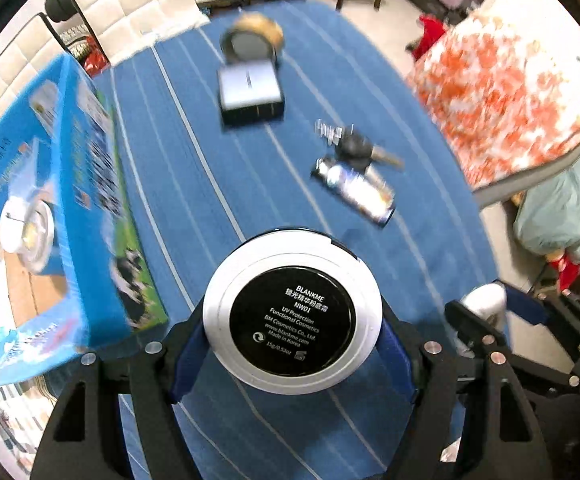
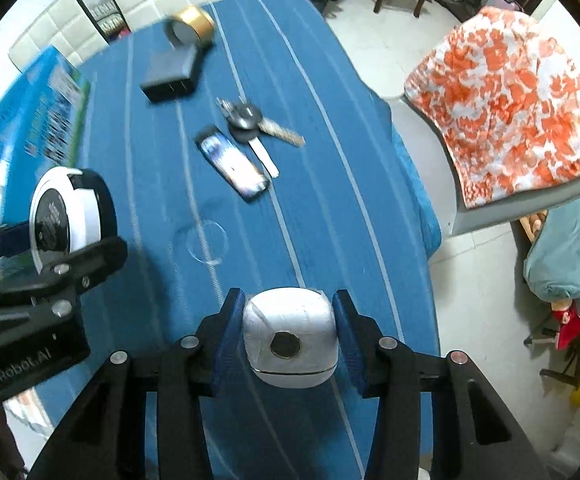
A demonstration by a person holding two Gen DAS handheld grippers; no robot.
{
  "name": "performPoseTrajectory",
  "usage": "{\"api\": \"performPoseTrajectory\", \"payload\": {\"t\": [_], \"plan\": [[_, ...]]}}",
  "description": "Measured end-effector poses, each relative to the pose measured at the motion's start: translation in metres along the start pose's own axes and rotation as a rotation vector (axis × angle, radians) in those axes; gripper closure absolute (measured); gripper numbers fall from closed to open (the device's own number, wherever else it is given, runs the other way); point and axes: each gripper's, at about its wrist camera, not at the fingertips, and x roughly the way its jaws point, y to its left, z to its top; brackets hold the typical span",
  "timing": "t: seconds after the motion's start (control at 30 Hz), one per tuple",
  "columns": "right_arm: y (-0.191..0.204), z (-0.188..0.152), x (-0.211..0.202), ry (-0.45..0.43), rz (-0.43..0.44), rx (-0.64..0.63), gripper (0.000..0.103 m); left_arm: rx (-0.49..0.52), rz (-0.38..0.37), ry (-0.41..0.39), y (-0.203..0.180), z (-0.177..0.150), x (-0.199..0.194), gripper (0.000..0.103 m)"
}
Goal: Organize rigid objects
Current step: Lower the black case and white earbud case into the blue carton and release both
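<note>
Grippers are both carrying things: left gripper point(image 1: 292, 330) squeezing the round compact point(image 1: 292, 322), right gripper point(image 2: 290, 338) squeezing the white case point(image 2: 290, 336). Next, probably into the blue box point(image 1: 69, 184).

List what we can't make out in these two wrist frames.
- Blue box: print smeared by motion blur in both views; its inside is cut off by the frame edge.
- Keys and the flat pack beside them: labels blurred.
- White case in the right hand-held gripper: no readable marking.
- Gold tin: contents not visible.
</note>
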Motion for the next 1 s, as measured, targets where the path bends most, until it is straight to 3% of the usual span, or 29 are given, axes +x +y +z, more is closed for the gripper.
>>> {"api": "performPoseTrajectory", "payload": {"t": [0.27, 0.5, 0.7, 0.87, 1.0], "plan": [[0.034, 0.024, -0.074, -0.101, 0.111, -0.037, 0.056, -0.130, -0.096, -0.182, 0.074, 0.016, -0.097, 0.030], [0.140, 0.048, -0.117, -0.173, 0.251, -0.171, 0.056, -0.304, -0.028, -0.268, 0.185, -0.001, -0.150, 0.030], [0.262, 0.057, -0.086, -0.128, 0.358, -0.271, 0.056, -0.485, 0.041, -0.217, 0.292, -0.026, -0.128, 0.030], [0.339, 0.062, -0.032, -0.053, 0.369, -0.296, 0.056, -0.558, 0.026, -0.132, 0.352, -0.025, -0.080, 0.030], [0.374, 0.070, 0.006, -0.005, 0.341, -0.289, 0.056, -0.574, -0.020, -0.050, 0.383, -0.017, -0.039, 0.030]]}}
